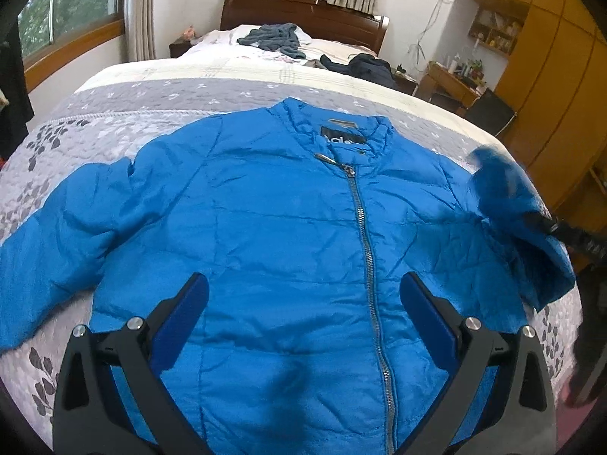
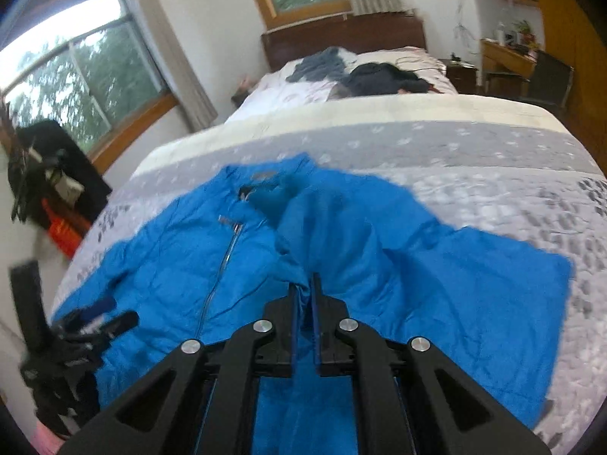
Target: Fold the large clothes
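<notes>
A bright blue puffer jacket (image 1: 265, 208) lies front up on the bed, zipped, collar toward the headboard. My left gripper (image 1: 303, 284) hovers open over its lower front, its fingers either side of the zip and holding nothing. In the right wrist view my right gripper (image 2: 304, 286) is shut on a fold of the jacket (image 2: 455, 284) at its right sleeve. That sleeve is lifted and bunched toward the chest. From the left wrist view, the right gripper (image 1: 548, 223) shows blurred at the raised sleeve. The left gripper (image 2: 102, 318) appears at the lower left.
The bed's grey floral quilt (image 1: 114, 129) spreads around the jacket. A grey-blue garment (image 1: 275, 38) and a dark garment (image 1: 364, 66) lie near the wooden headboard (image 1: 303, 11). A wardrobe (image 1: 561, 76), desk and chair stand right of the bed; windows on the left.
</notes>
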Action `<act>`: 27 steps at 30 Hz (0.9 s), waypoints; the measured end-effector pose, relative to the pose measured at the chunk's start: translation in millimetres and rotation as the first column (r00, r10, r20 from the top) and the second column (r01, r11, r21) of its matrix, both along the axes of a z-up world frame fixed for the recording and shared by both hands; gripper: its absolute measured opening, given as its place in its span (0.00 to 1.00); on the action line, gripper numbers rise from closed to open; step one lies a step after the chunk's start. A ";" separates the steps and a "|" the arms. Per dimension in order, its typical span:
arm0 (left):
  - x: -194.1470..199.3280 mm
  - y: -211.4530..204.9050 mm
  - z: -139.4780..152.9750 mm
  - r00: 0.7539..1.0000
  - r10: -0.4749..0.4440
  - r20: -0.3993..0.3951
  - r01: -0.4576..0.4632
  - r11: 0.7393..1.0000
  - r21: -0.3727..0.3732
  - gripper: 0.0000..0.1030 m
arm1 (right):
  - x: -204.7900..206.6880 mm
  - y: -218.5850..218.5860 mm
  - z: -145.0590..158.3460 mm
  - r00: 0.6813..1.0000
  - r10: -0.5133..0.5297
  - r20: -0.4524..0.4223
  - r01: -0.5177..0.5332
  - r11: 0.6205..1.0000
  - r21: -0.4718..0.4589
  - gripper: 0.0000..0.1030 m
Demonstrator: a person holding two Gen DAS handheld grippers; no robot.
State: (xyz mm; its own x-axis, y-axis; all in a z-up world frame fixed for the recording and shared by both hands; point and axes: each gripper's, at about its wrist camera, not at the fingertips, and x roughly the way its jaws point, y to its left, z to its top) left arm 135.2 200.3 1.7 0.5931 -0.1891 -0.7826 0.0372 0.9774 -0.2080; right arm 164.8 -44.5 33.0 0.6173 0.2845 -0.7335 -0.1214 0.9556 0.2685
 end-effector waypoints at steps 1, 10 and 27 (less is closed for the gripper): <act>0.5 0.9 -0.1 1.000 0.002 -0.001 -0.002 1.000 -0.005 0.97 | 2.1 6.4 -6.6 1.000 0.013 -0.012 -0.013 1.000 -0.004 0.05; 7.3 -10.6 -3.7 0.998 -0.038 -0.045 0.035 0.998 -0.056 0.97 | 0.7 43.8 -52.1 0.986 0.117 -0.122 -0.125 0.990 -0.064 0.20; 87.3 -147.1 -36.6 0.949 -0.225 -0.219 0.203 0.972 -0.118 0.85 | -25.0 -133.2 18.8 0.958 -0.285 0.021 0.284 0.959 0.015 0.64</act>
State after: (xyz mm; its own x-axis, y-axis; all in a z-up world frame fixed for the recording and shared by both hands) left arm 222.5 53.2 -34.9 0.3369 -0.3701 -0.8657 0.1844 0.9276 -0.3248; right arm 139.8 -177.7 51.8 0.6906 0.1032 -0.7159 0.1489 0.9483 0.2803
